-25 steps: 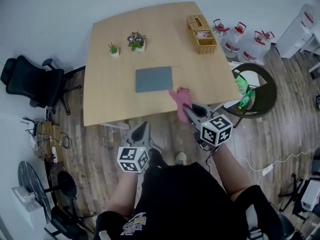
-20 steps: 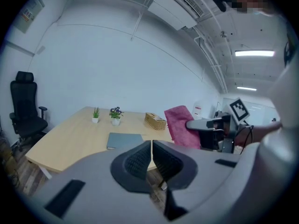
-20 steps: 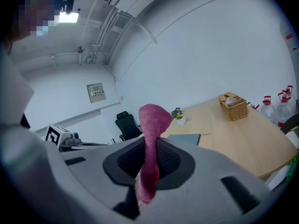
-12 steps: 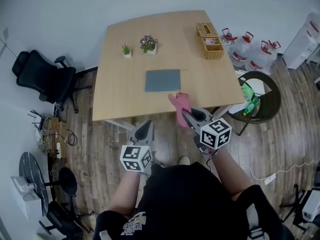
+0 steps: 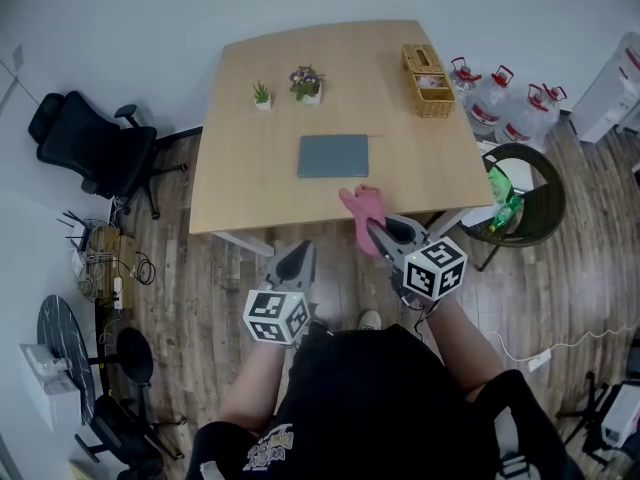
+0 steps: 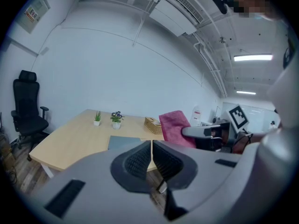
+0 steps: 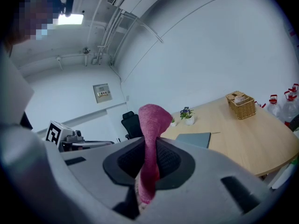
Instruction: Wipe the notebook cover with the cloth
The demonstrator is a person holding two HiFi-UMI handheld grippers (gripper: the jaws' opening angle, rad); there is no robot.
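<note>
A grey notebook (image 5: 333, 156) lies flat on the light wooden table (image 5: 240, 188), a little in from its near edge. My right gripper (image 5: 377, 230) is shut on a pink cloth (image 5: 361, 211), which stands up out of the jaws over the table's near edge, short of the notebook. In the right gripper view the cloth (image 7: 152, 125) fills the gap between the pads, with the notebook (image 7: 194, 139) beyond. My left gripper (image 5: 301, 256) hangs off the table's near edge, shut and empty; its pads meet in the left gripper view (image 6: 152, 148).
A wicker basket (image 5: 427, 66) stands at the table's far right corner, and two small potted plants (image 5: 261, 95) (image 5: 307, 83) at the back. Water jugs (image 5: 490, 93) and a round dark stand (image 5: 522, 193) are on the right, a black office chair (image 5: 95, 153) on the left.
The head view has shifted, so the table now sits further right in the picture. Both grippers hold about the same pose before the near edge, the cloth still gripped.
</note>
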